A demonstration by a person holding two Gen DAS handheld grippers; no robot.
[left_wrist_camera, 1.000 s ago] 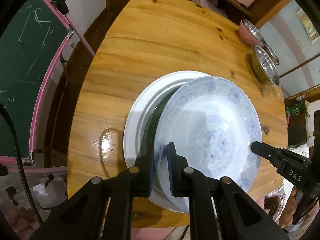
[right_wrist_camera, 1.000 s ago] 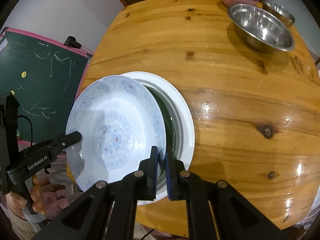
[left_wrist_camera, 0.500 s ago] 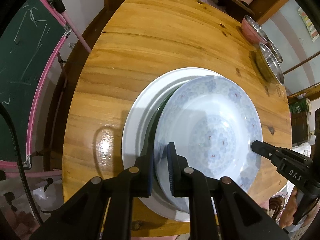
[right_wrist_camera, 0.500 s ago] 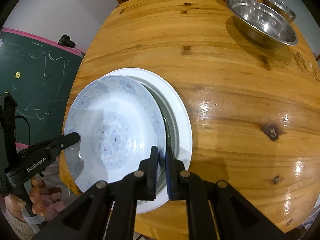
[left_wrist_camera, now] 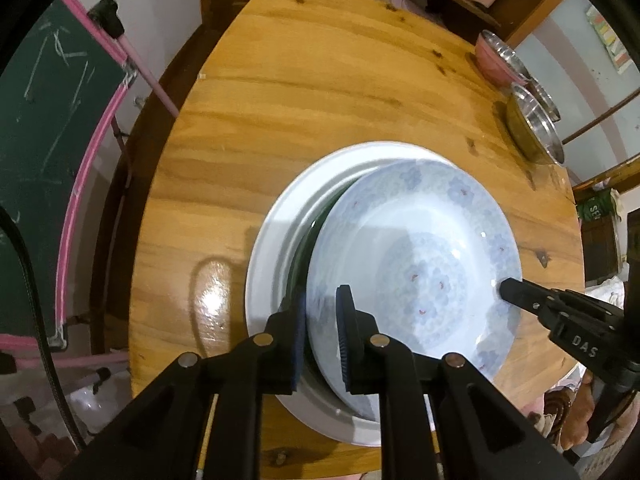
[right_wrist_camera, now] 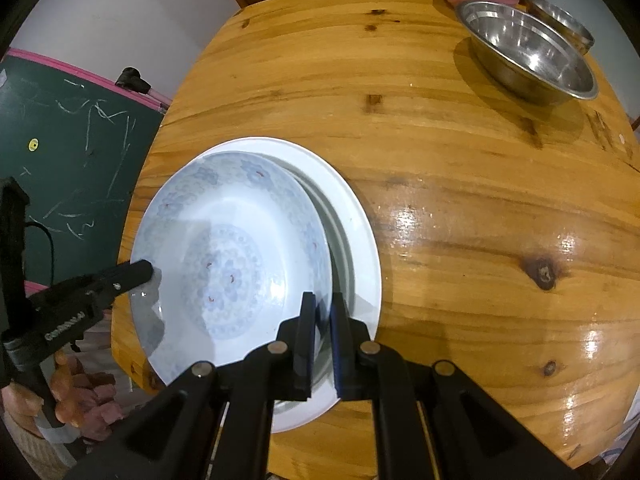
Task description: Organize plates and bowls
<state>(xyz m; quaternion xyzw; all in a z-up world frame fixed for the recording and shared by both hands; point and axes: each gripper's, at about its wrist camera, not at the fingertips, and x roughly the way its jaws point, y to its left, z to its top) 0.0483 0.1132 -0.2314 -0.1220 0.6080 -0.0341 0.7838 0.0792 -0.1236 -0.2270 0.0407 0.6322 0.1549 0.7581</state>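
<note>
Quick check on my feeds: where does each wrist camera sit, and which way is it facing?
Left wrist: behind the left gripper, looking down at the blue plate; right gripper at right.
Right wrist: behind the right gripper, facing the same plate's opposite rim; left gripper and hand at left.
Shared: blue plate, white plate, table, steel bowl.

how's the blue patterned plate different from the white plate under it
The blue patterned plate carries a pale floral print; the white plate is plain. The patterned one is gripped at opposite rims by the left gripper and right gripper and sits off-centre, overhanging toward the table edge; the white one lies flat on the wooden table, ungripped. The white plate looks somewhat wider. Both are round, glossy and shallow.
</note>
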